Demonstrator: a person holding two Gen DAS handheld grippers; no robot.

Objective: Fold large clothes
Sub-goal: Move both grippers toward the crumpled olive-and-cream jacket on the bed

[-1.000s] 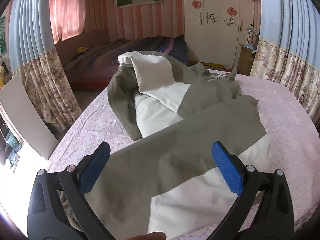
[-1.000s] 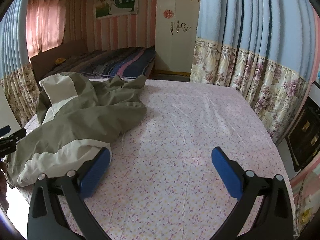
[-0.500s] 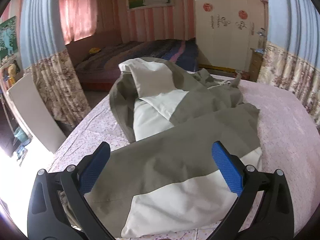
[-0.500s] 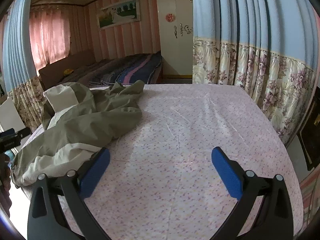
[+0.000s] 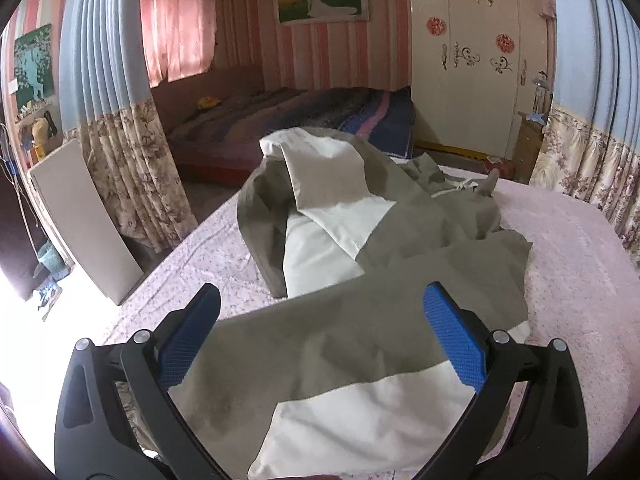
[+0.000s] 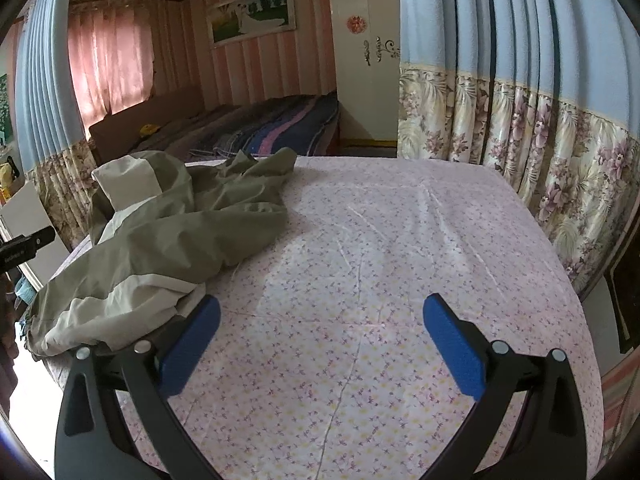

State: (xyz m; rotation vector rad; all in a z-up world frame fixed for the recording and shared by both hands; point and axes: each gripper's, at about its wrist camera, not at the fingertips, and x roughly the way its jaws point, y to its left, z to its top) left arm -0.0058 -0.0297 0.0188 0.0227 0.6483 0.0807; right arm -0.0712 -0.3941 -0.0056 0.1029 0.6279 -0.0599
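Both claws look pulled back a bit vs. a sec ago, so more of the room shows & the jacket looks further off.

Big bed [image 6: 400,240] w/ a pink flower sheet fills most of the view. On its left part, going up to the near-left edge, lies the jacket [image 5: 360,320], in a loose heap, not flat.

It's prob. soft, light & floppy, so it will sag and bunch when picked up. Cloth looks thin and a bit smooth, may slip. Best to grab at an edge or corner, e.g. the pale hem near the left claw, one corner per claw.

Jacket is dull green w/ big cream patches, one part sticks up at the back, a white cord shows.

Left claw [image 5: 320,340] is wide, holds nothing, jacket just under it. Right claw [image 6: 320,344] is wide too, empty, over bare sheet, jacket just beside its left finger.
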